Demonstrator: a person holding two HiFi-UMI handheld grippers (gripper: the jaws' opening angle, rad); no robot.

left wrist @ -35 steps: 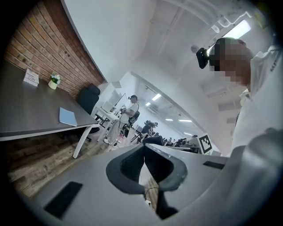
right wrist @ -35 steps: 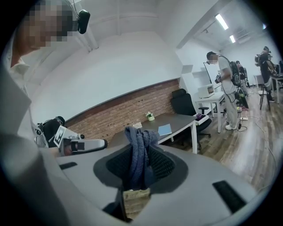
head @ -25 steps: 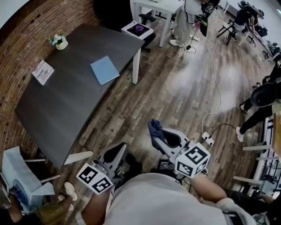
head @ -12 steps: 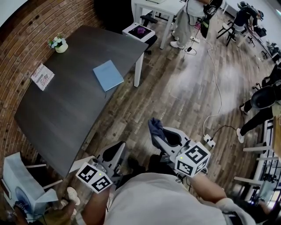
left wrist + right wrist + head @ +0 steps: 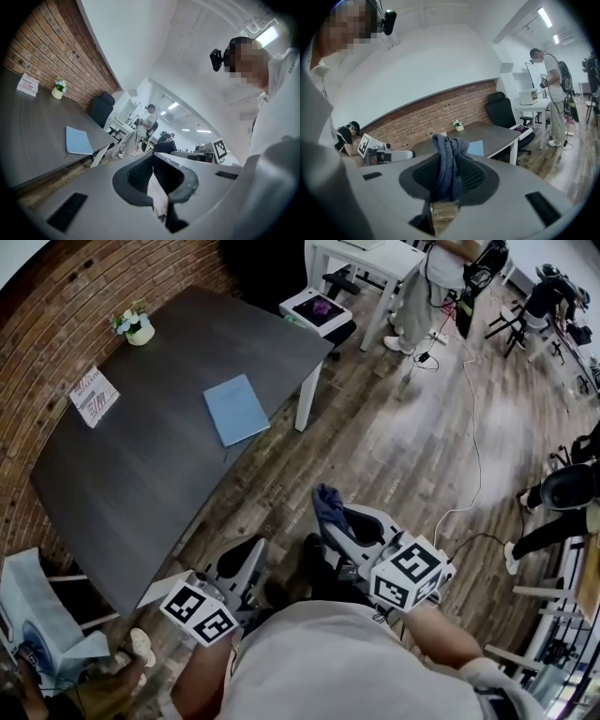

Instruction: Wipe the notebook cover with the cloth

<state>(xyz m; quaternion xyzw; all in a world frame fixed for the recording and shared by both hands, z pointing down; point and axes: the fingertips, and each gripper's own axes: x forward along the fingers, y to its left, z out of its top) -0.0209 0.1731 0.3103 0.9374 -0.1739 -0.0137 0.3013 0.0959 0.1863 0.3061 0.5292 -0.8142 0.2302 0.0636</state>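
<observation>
Your right claw [image 5: 449,161] is clamped on the bunched cloth [image 5: 446,154], and your left claw [image 5: 153,161] is closed on nothing. Both hang over the floor, well apart from the notebook [image 5: 236,409], which lies flat near the edge of the table [image 5: 131,474]. Since the notebook is loose, a hard wipe toward that edge could probably push it off unless you pin it with the left claw. The cloth is a tight wad, so the jaw tips might scrape the cover. Only the head view shows how close the notebook lies to the edge. Only the right gripper view shows the wad standing above the jaw tips.
</observation>
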